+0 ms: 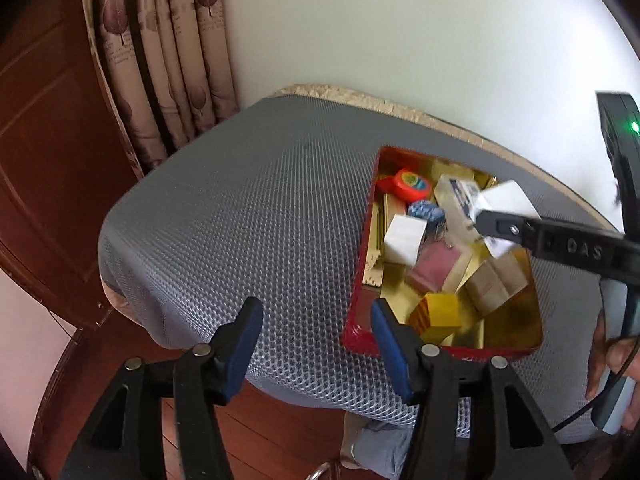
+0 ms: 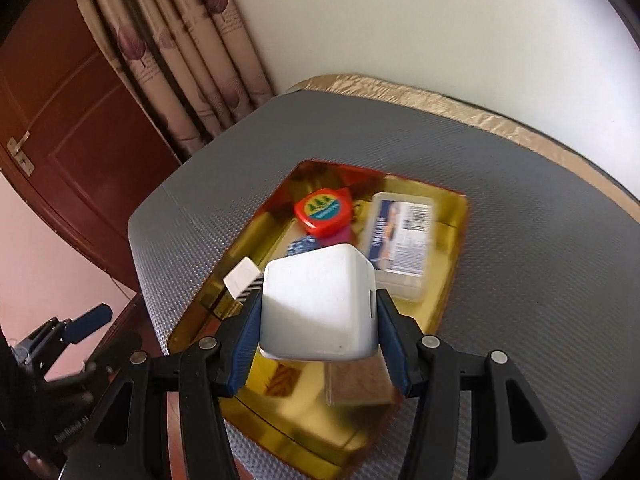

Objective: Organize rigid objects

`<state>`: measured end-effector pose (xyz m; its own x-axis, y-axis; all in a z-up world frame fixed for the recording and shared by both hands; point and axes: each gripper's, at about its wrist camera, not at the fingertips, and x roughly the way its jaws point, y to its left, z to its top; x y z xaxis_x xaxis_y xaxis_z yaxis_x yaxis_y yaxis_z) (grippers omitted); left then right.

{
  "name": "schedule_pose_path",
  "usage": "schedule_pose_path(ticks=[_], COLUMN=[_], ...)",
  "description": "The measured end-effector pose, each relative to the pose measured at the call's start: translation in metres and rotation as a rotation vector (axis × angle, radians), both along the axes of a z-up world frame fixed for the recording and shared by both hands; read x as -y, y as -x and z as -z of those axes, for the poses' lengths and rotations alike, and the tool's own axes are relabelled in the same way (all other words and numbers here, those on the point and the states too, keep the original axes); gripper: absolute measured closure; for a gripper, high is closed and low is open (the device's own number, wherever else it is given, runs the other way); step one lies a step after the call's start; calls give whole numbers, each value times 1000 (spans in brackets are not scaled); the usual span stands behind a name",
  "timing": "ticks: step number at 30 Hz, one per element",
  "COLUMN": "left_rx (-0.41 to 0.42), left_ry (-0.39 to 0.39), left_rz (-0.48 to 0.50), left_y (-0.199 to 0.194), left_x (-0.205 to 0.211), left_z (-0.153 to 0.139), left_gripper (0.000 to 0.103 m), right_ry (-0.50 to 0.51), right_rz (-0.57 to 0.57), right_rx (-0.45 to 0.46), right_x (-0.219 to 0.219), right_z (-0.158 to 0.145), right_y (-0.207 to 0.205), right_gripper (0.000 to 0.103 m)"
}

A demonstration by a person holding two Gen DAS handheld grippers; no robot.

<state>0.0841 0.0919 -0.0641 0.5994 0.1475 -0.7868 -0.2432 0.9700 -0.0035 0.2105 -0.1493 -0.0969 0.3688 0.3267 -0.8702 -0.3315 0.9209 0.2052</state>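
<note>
A red tin with a gold inside (image 1: pixel 360 280) (image 2: pixel 452 248) lies on the grey mat. It holds a red round tape measure (image 1: pixel 412 185) (image 2: pixel 323 211), a clear plastic case (image 2: pixel 402 240), a yellow block (image 1: pixel 438 314), a pink block (image 1: pixel 434 266) and other small boxes. My right gripper (image 2: pixel 318 316) is shut on a white cube-shaped charger (image 2: pixel 318 304) (image 1: pixel 506 200) and holds it above the tin. My left gripper (image 1: pixel 316 332) is open and empty at the tin's near left corner.
The grey textured mat (image 1: pixel 240 220) covers a round table with a tan edge (image 2: pixel 400 88). A curtain (image 1: pixel 168 60) and a wooden door (image 2: pixel 60 120) stand at the back left. A white wall lies behind.
</note>
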Motion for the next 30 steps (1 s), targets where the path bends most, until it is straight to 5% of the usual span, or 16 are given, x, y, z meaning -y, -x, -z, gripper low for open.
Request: schedule_pose_path(ticks=[16, 24, 29, 30], left_rx=[-59, -66, -20, 8], left_ry=[-1, -33, -87, -87], left_rz=[2, -5, -2, 2], left_y=[-8, -9, -3, 1], left_x=[-2, 2, 9, 11], left_z=[19, 19, 9, 4], left_gripper=[46, 46, 46, 46], right_ry=[11, 9, 106, 126], right_rz=[30, 38, 61, 69], right_rx=[-50, 85, 316, 364], right_x=[-5, -3, -5, -5], right_z=[25, -10, -51, -58], right_y=[-19, -5, 41, 53], right_gripper=[52, 51, 7, 5])
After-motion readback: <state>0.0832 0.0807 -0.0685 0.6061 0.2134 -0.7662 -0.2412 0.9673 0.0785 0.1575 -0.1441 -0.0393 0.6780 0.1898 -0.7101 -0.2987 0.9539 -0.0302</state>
